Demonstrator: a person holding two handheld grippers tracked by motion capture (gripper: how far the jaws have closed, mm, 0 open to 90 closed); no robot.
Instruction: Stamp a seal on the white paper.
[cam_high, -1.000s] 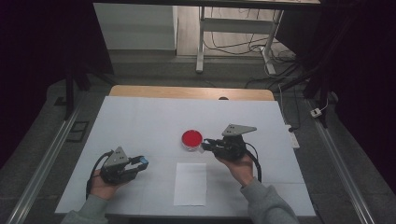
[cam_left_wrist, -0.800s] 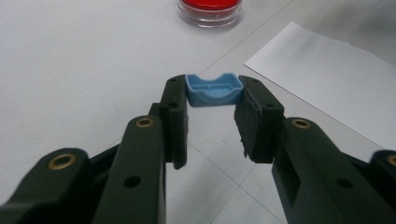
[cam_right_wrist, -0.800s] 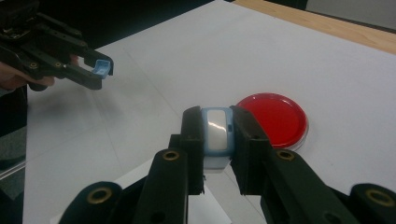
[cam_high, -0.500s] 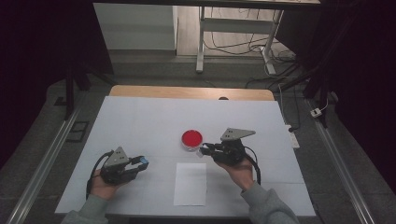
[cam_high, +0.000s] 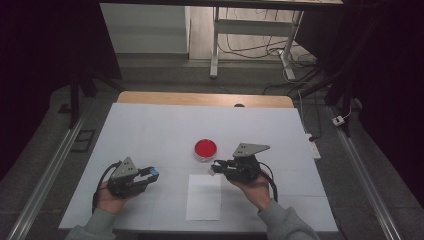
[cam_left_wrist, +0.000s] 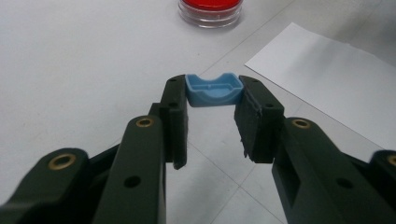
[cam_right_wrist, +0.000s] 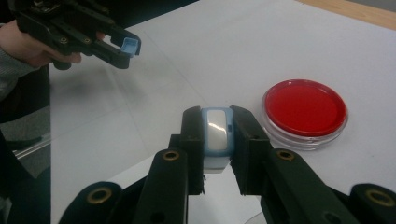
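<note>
White covering spreads over the worktop (cam_high: 150, 130), its far edge showing bare wood, with dark floor and cables beyond.

Left hand-held gripper (cam_high: 150, 173) lies low over the near left part, in the person's left hand (cam_high: 112, 196). Its jaws are clamped on a small light-blue plastic cap (cam_left_wrist: 214, 89) with a scooped top edge, pinched right at the jaw tips; the same piece shows blue at that gripper's tip in the right gripper view.

Right hand-held gripper (cam_high: 216, 167), in the right hand (cam_high: 254, 187), points toward the left one, well apart from it. Its jaws grip a small pale-blue block with a glossy white face (cam_right_wrist: 216, 134), held upright between the pads.

Just beyond and beside the right gripper's tips sits a round clear dish with a red filling (cam_high: 205, 149), resting on the covering, not touched by either tool. Below the right gripper's tips lies a white rectangular sheet of paper (cam_high: 204, 197), flat, between the two hands and nearer the right one.
</note>
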